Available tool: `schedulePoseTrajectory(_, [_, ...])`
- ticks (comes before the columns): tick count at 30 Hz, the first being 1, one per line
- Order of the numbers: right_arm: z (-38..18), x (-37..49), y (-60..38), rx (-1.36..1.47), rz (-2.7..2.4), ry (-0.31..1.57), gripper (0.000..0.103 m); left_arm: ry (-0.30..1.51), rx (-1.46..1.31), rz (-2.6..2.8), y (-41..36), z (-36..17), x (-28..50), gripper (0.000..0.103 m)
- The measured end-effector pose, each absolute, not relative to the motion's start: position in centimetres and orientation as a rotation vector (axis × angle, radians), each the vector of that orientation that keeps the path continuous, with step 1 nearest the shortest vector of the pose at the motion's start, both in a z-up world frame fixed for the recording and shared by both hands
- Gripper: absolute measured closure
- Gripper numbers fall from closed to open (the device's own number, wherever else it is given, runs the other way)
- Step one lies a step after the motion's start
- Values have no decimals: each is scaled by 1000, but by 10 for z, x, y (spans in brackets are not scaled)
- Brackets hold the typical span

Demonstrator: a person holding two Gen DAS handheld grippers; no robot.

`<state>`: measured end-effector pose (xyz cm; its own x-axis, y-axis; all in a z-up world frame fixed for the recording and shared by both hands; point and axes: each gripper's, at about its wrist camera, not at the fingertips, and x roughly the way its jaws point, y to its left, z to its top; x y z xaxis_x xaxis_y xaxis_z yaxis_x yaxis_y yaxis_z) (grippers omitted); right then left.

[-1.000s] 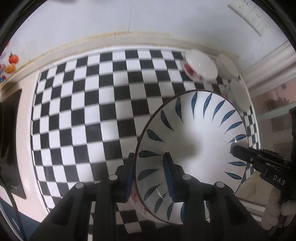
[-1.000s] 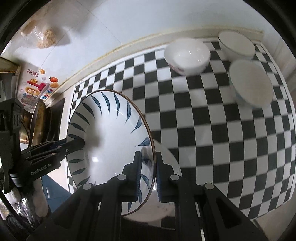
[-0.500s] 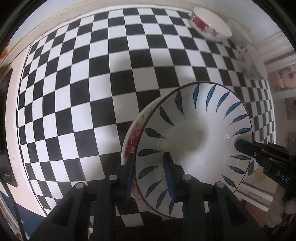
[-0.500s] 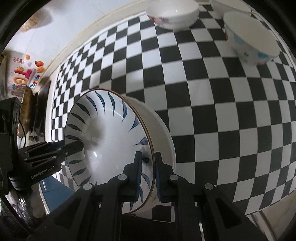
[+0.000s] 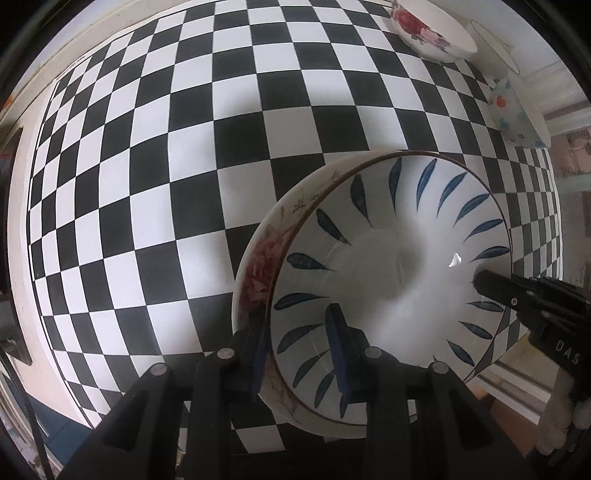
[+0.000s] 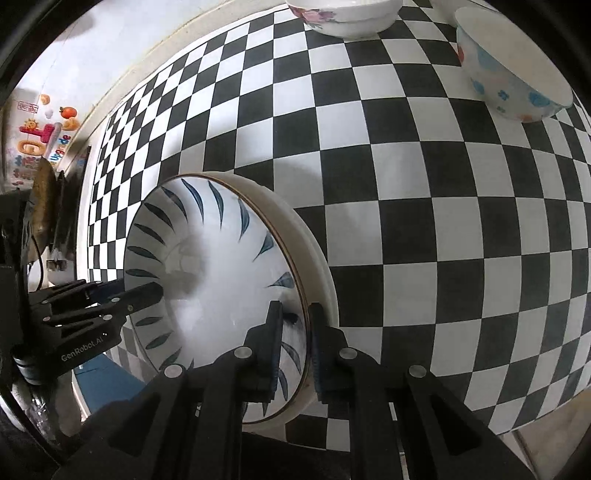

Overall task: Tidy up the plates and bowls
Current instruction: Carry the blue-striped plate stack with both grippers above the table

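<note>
The blue-leaf plate (image 5: 391,266) is pinched at opposite rims by the left claw (image 5: 297,347) and the right claw (image 6: 293,350), resting in a flowered bowl (image 5: 258,273) on the checkered tabletop (image 5: 155,192). Well beyond stand a rose bowl (image 5: 428,31) and a dotted bowl (image 6: 513,70). Wall stickers (image 6: 40,136) are seen only from the right wrist.
</note>
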<state>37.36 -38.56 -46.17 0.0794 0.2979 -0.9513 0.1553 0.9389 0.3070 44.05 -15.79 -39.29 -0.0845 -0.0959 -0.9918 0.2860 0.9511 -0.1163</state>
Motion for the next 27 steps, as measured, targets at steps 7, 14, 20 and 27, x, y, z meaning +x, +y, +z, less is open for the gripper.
schedulePoseTrajectory(7, [-460, 373, -375, 344, 83, 1526, 86, 1644, 206, -281, -165, -398, 430, 75])
schedulePoseTrajectory(14, [-462, 374, -367, 352, 71, 1546, 86, 1654, 222, -264, -170, -399, 425, 75])
schedulePoseTrajectory(20, [-462, 372, -363, 342, 54, 1541, 86, 1660, 213, -262, -168, -401, 414, 75])
schedulePoseTrajectory(27, [-458, 366, -362, 339, 27, 1542, 86, 1660, 200, -246, -152, -395, 404, 75])
